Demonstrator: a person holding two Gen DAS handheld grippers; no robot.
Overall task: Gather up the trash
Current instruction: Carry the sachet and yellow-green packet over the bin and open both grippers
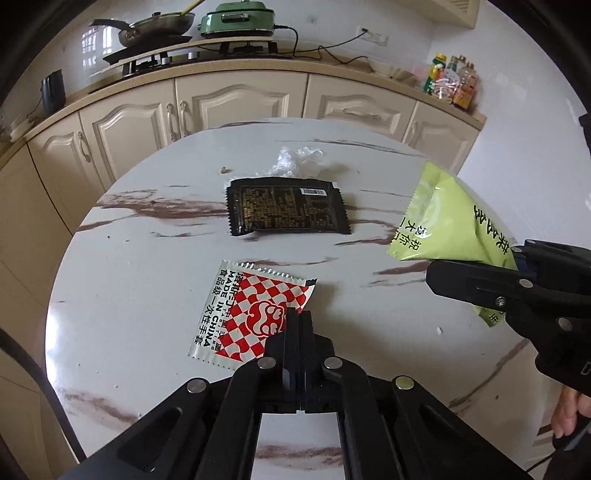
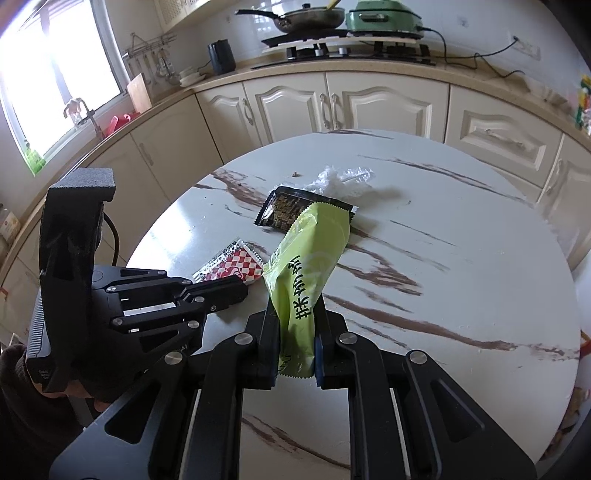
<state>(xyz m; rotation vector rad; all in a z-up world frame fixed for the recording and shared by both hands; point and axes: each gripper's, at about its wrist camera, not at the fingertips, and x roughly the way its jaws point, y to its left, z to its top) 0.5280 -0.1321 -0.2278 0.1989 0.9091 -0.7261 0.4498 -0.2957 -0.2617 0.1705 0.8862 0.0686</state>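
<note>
A red-and-white checked wrapper lies flat on the round marble table. My left gripper is shut, its tips closed over the wrapper's right edge. My right gripper is shut on a green snack packet and holds it up over the table's right side. A black packet lies at mid-table. Behind it sits a crumpled clear plastic film.
A small crumb lies left of the film. Cream cabinets and a counter curve round behind the table, bearing a stove with a pan, a green cooker and bottles. A person's hand shows at lower right.
</note>
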